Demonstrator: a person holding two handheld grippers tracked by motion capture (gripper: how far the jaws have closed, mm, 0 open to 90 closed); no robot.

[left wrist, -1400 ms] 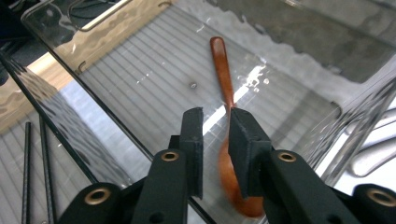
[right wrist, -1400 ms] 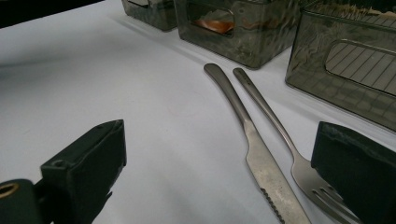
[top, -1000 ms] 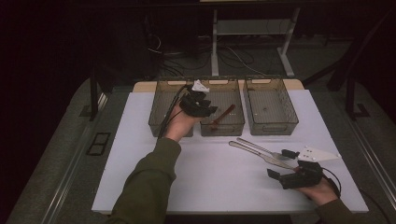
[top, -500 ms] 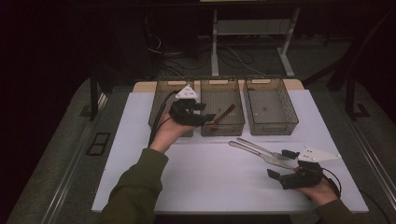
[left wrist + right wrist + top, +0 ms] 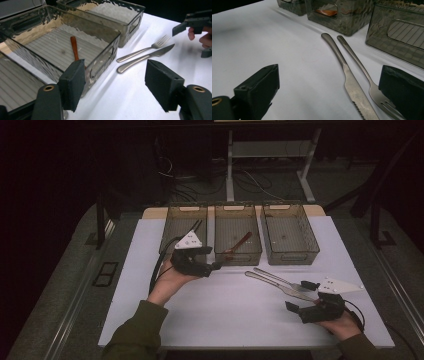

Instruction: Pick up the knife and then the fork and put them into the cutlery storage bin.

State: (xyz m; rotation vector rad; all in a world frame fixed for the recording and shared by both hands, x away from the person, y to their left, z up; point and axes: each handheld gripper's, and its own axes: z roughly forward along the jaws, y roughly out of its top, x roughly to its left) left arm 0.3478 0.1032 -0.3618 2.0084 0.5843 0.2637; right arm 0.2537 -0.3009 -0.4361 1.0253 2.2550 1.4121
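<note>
Left claw [image 5: 216, 266], jaws just widened and empty, hovers mid-frame before the middle bin [image 5: 238, 256], spoon [image 5: 239, 243] dropped inside; right claw [image 5: 300, 296], released, waits beside knife [image 5: 280, 286] and fork [image 5: 280, 279] for sorting.

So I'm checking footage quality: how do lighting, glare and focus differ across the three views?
High view: dim, with a dark surround; only the white table is lit. Left gripper view: bright, rippled glare on the middle bin's wall; its own left claw is soft in the foreground. Right gripper view: knife and fork fairly sharp, the bins behind softer.
</note>
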